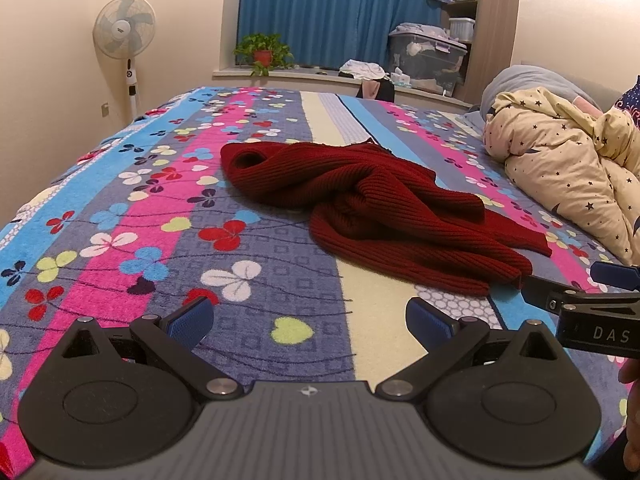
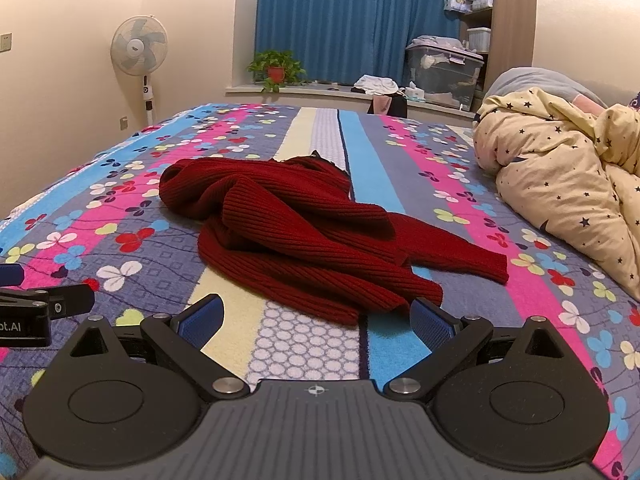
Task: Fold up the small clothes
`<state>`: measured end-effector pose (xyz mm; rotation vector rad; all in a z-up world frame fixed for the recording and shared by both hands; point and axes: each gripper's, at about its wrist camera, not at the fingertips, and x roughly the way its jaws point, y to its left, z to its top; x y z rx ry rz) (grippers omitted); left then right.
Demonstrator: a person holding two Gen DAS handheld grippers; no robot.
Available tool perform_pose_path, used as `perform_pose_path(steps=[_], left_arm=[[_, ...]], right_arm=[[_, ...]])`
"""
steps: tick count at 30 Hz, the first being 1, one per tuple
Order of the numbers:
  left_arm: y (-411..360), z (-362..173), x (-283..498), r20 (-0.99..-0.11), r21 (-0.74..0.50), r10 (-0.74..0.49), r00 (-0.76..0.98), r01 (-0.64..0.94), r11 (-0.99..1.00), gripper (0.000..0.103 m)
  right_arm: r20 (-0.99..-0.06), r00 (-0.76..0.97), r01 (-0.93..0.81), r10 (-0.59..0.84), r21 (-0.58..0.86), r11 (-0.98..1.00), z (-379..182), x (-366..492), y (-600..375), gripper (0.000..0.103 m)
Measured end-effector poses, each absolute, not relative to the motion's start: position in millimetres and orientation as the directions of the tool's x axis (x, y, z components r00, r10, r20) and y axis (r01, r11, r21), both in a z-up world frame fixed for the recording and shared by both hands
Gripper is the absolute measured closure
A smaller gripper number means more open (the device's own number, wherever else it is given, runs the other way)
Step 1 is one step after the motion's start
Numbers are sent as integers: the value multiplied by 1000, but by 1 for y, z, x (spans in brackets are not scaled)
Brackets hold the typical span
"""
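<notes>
Left wrist view: left claw [image 1: 308, 322] spread wide, nothing between its fingers, hovering above striped flowered bed cover [image 1: 120, 248]. Dark red knit sweater [image 1: 384, 212] crumpled mid-bed, ahead and slightly right. Right wrist view: right claw [image 2: 316, 322] likewise wide apart and empty, sweater [image 2: 296, 240] just beyond its fingertips. Star-print quilt [image 2: 560, 184] bunched along right edge.

Both grippers pointed downward side by side: the left gripper [image 1: 310, 320] and the right gripper [image 2: 316, 320] had jaws spread wide, gripping nothing.
</notes>
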<state>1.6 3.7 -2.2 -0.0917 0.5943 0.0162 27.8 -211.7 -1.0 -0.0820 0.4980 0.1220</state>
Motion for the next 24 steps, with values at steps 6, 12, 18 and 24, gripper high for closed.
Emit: perform_pose_path(steps=[6,12,18,24], left_arm=[[3,-2,1,-557,-83,-12,830,-42,996,1],[3,-2,1,-555,-85,-13,832,-42,995,1],[2,-1,1,-557,-85,-13,831,-41,996,1],[-2,5,1,-562,-98,-22,827,-40,994,1]], right_arm=[[-480,872,-136,97,-48,990,-1,28,-212,4],[-479,872,-137,97,-48,989,-1,28,-213,4],[-478,873,-137,97,-48,989,-2,28,-213,4],[-450,888,-136,95,-61,989,2,27,-210,29]])
